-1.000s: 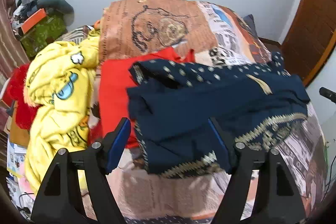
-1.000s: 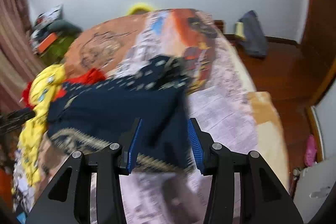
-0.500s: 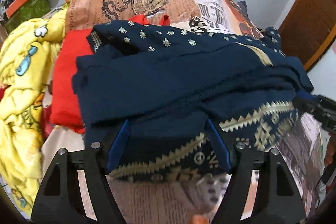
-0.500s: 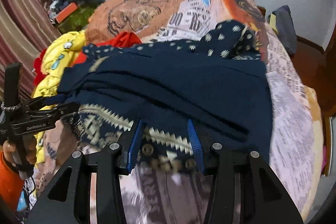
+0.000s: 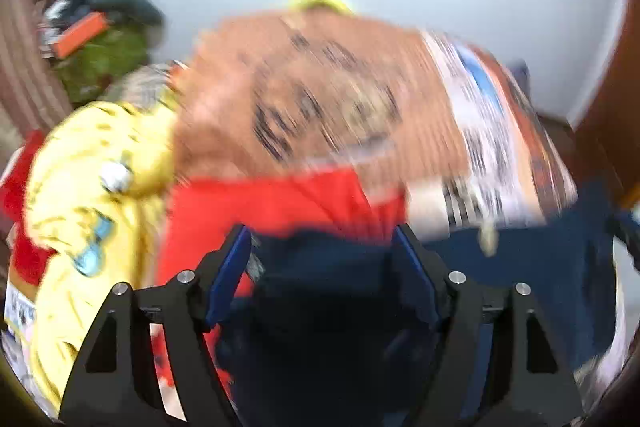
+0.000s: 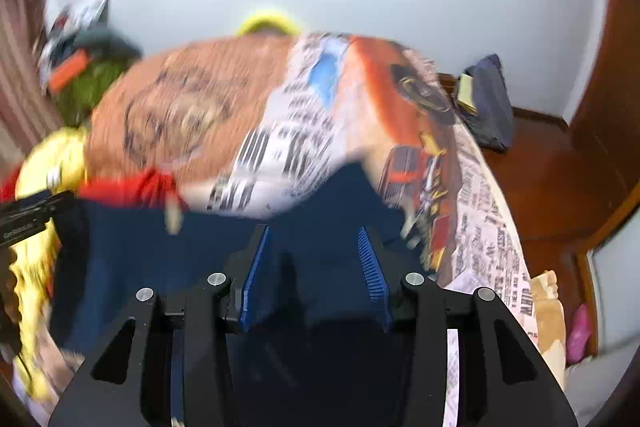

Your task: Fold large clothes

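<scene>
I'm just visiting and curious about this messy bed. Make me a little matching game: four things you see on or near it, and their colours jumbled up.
Things:
1. garment under the gripper fingers
2. cartoon-print blanket
3. cloth beside that blanket
4. box on the far pile

Colours:
A. orange
B. navy
C. yellow
D. red

Pairs: 1-B, 2-C, 3-D, 4-A

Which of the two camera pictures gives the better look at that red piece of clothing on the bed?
The left wrist view. There the red garment fills a broad patch beside the yellow garment, just beyond the navy garment, though blurred. The right wrist view shows only a thin red strip at the left edge, mostly hidden behind the navy cloth.
</scene>
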Demonstrator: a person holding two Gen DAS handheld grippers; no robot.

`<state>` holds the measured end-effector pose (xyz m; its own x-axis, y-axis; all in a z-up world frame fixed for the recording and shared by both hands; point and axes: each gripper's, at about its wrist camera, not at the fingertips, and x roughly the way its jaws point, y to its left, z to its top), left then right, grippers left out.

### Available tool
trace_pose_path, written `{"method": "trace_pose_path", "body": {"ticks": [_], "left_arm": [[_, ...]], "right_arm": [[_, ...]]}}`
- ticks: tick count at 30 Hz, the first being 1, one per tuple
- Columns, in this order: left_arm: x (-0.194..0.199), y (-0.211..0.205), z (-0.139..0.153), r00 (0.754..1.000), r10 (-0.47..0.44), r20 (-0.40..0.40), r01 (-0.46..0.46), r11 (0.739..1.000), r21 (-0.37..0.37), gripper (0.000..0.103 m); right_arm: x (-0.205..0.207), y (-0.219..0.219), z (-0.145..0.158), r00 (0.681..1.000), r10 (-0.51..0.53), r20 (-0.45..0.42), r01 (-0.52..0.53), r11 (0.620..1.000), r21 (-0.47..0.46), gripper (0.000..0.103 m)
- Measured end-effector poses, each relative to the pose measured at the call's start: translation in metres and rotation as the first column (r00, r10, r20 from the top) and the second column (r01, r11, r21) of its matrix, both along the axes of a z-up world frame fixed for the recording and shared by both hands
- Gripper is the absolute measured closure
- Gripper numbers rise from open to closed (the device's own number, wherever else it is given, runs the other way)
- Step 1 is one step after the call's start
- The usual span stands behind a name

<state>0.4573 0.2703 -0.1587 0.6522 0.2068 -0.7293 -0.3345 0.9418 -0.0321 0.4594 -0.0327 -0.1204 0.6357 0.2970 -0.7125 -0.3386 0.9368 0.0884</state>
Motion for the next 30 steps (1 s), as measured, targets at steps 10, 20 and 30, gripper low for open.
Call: {"method": "trace_pose_path", "body": {"ticks": [10, 20, 30], "left_arm": [[-0.032, -0.019, 0.01, 0.993, -0.122, 0.005, 0.122, 0.992, -0.03, 0.03], [-0.066, -0.095, -0.042, 0.936, -0.338, -0.099, 0.336, 0.941, -0.029, 0.023], [-0.089, -0.055, -0.082, 0.967, -0.191, -0.169, 0.198, 0.98, 0.022, 0.006]], "right_arm": [[-0.039, 0.015, 0.005, 0.988, 0.154, -0.033, -0.151, 0.986, 0.073, 0.062], [-0.079, 0.054, -0.045, 0.948, 0.302, -0.106, -0.308, 0.95, -0.049, 0.055], [-0.078, -0.008, -0.054, 0.982, 0.152, -0.116, -0.161, 0.984, -0.071, 0.031]]}}
